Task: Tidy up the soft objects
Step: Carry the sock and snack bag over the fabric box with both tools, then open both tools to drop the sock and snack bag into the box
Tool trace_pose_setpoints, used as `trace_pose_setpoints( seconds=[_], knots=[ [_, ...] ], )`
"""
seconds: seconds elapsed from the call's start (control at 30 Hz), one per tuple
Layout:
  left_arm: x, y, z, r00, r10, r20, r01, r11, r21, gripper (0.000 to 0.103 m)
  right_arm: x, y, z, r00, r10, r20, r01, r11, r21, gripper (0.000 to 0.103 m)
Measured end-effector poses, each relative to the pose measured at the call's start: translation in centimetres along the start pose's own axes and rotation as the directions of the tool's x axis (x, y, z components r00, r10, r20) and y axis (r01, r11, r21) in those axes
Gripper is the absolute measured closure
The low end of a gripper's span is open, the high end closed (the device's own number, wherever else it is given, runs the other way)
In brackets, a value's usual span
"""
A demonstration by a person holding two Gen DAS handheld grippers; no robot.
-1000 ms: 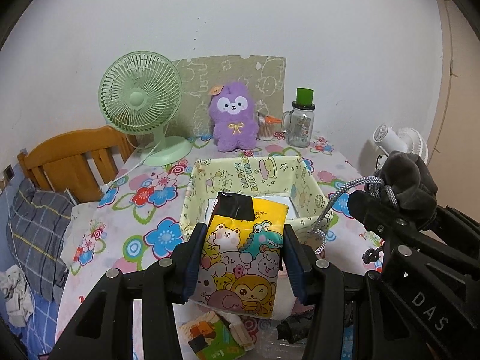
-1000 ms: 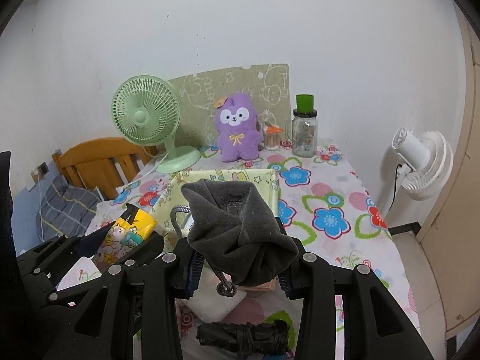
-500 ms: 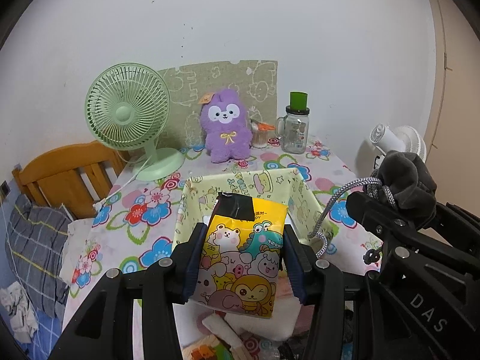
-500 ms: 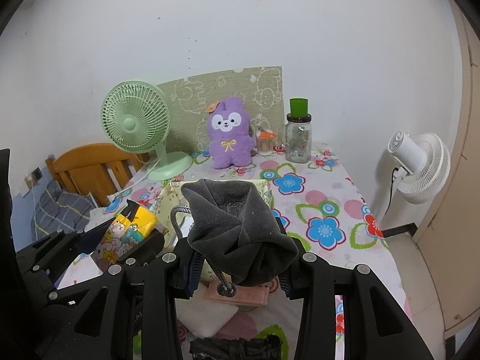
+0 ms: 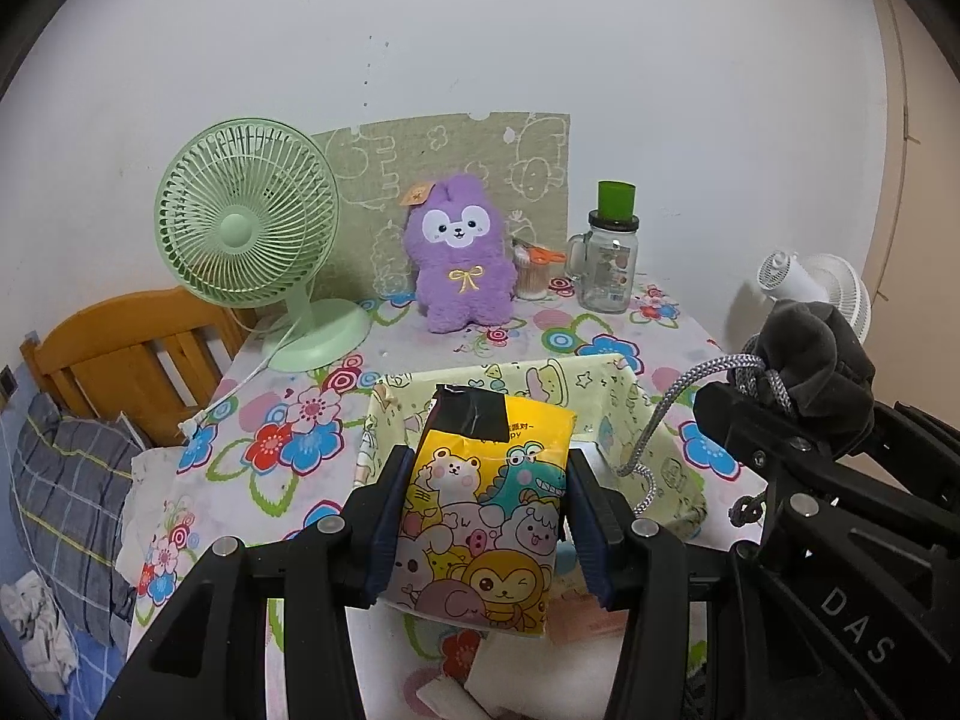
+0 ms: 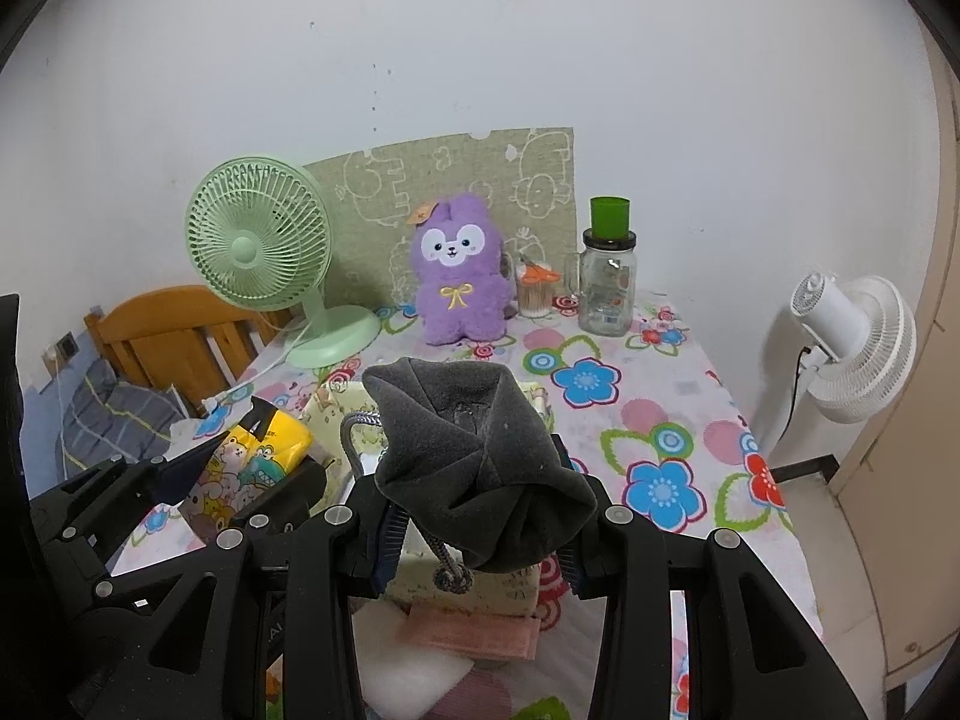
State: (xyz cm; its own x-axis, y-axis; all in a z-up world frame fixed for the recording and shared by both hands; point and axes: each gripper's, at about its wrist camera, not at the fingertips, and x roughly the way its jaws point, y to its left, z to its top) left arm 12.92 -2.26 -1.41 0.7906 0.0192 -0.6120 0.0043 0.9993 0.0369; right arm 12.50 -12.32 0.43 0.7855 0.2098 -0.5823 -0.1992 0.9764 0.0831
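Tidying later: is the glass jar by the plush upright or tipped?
Upright: the glass jar stands on its base on the table, green lid on top.

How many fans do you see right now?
2. A green desk fan stands on the table's back left beside the purple plush; a white fan stands off the table's right edge.

Two grippers are up over the table: the left gripper [image 5: 486,510] and the right gripper [image 6: 474,516]. There are two fans, one green fan [image 5: 246,222] on the table and one white fan [image 6: 858,348] beside it. I count one purple plush [image 5: 459,264], one yellow cartoon packet [image 5: 486,504], one grey drawstring pouch [image 6: 474,450], one fabric bin [image 5: 654,408], one glass jar [image 5: 609,270] and one wooden chair [image 5: 126,348]
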Motion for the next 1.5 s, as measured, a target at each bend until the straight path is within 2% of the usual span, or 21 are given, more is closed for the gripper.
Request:
trace_pose_setpoints(
  seconds=[0.5,0.9,1.03,1.07,1.1,1.13,1.2,1.27,1.5],
  knots=[
    [3.6,0.9,1.3,0.999,0.014,-0.034,-0.014,1.0,-0.015,0.052,4.2,0.3,1.5,1.0,0.018,-0.025,-0.019,1.0,-0.014,0.059],
    [7.8,2.0,1.1,0.992,0.012,-0.123,-0.018,0.999,-0.049,0.049,8.8,1.1,1.7,0.995,0.028,-0.094,-0.03,0.999,-0.021,0.058],
    [8.9,2.4,1.0,0.99,0.004,-0.143,-0.015,0.997,-0.074,0.043,9.9,1.2,1.7,0.994,0.018,-0.109,-0.02,1.0,-0.018,0.058],
    [9.2,2.4,1.0,0.989,0.006,-0.15,-0.017,0.997,-0.076,0.038,10.1,1.2,1.7,0.993,0.015,-0.113,-0.017,1.0,-0.02,0.057],
    [9.5,2.5,0.9,0.987,0.003,-0.161,-0.016,0.997,-0.076,0.035,10.3,1.3,1.7,0.993,0.011,-0.12,-0.014,1.0,-0.024,0.048],
    [9.5,2.5,0.8,0.986,0.002,-0.17,-0.015,0.997,-0.072,0.03,10.6,1.5,1.7,0.991,0.004,-0.132,-0.008,0.999,-0.032,0.031],
    [9.5,2.3,0.7,0.984,-0.002,-0.179,-0.009,0.998,-0.059,0.025,10.7,1.7,1.7,0.991,-0.017,-0.136,0.011,0.999,-0.045,0.016],
    [9.2,2.3,0.7,0.986,-0.008,-0.169,-0.002,0.998,-0.058,0.021,10.3,1.9,1.7,0.994,-0.018,-0.105,0.013,0.999,-0.05,0.016],
    [8.1,2.4,0.7,0.99,-0.003,-0.144,-0.004,0.999,-0.053,0.01,9.6,2.1,1.8,0.994,-0.035,-0.105,0.029,0.998,-0.059,0.016]
  ],
)
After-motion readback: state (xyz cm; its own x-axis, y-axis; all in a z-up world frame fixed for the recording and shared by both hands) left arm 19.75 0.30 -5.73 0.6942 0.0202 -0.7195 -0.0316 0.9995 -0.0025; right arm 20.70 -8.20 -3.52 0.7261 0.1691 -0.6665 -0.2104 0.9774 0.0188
